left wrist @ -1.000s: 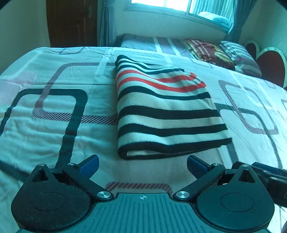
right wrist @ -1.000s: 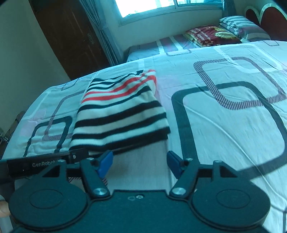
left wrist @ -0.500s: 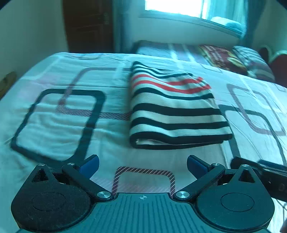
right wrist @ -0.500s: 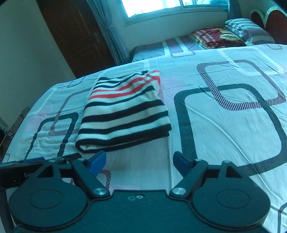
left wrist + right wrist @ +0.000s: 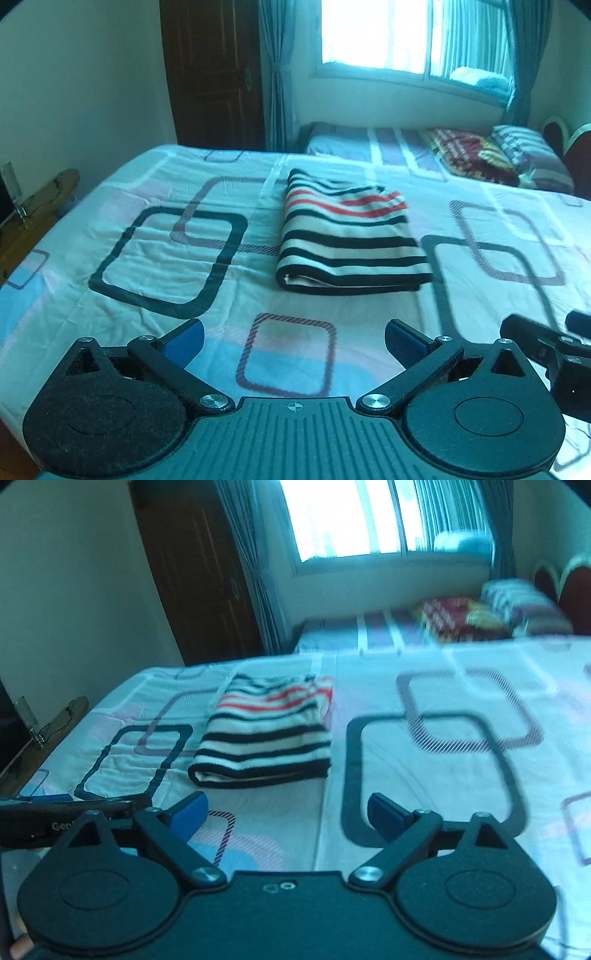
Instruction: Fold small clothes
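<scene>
Bed (image 5: 155, 258) w/ patterned sheet fills both views, edge near, pillows (image 5: 524, 158) far right, window (image 5: 373, 33) + door (image 5: 210, 74) on far wall

Striped garment (image 5: 347, 240) lies flat on the sheet, mid-bed, already a compact folded rectangle: black/white bands w/ red bands at the far end. Rounded fold edge faces near, layers visible at near-left corner. In right wrist view same garment (image 5: 266, 734) sits left of centre

Left gripper (image 5: 293, 338): jaws spread wide, nothing between the blue pads, above bare sheet. Right gripper (image 5: 286, 812): same, wide apart + empty. Neither touches the cloth; both well short of it on the near side. Right cam is motion-blurred, so fine detail there is unreliable

Key relation: garment is ahead (far) of both grippers. From left gripper it's ahead + slightly right of centreline; from right gripper ahead + left. So it sits roughly between the two arms; which is nearer, can't tell. Long axis runs near-far, bands run left-right across it. Near edge is closest to both

Judgement: fold looks done or nearly done, no loose sleeve or flap showing. If another fold is wanted, likely approach = each gripper takes a near corner, carry toward the far end. Risk: pinching only the top layer at the near fold edge, which would peel the stack open
</scene>
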`<action>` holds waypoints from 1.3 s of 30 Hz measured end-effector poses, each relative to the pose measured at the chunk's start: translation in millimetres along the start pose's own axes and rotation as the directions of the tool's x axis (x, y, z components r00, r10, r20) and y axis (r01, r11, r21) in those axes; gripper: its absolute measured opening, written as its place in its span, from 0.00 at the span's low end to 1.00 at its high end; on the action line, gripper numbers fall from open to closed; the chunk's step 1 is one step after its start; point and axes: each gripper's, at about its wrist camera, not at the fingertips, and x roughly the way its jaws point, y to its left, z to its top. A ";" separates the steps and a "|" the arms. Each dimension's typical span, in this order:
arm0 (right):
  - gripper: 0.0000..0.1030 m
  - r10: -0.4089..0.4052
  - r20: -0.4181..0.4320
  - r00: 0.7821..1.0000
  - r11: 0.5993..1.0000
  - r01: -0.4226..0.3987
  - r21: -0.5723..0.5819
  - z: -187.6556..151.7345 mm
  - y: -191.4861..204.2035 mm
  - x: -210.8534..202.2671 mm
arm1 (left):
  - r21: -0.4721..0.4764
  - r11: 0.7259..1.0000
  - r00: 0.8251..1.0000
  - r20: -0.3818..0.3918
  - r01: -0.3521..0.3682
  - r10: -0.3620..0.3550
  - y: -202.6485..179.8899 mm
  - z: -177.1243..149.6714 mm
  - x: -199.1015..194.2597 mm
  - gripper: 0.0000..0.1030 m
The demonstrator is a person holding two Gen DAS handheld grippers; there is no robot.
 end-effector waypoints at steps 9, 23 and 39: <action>0.99 -0.071 0.176 0.982 0.994 0.084 -0.071 -7.2 1.6 -85.2 | -0.032 0.999 0.998 0.058 0.019 -0.017 -7.5 -19.9 -81.0 1.00; 0.99 -0.082 0.175 0.981 0.996 0.084 -0.004 -22.0 -20.2 -126.9 | -0.030 0.999 0.996 0.087 0.020 -0.017 -23.9 -43.9 -135.5 1.00; 0.99 -0.073 0.184 0.980 0.997 0.074 0.001 -29.3 -18.0 -140.4 | -0.033 0.999 0.996 0.092 0.004 0.000 -21.0 -50.8 -148.7 1.00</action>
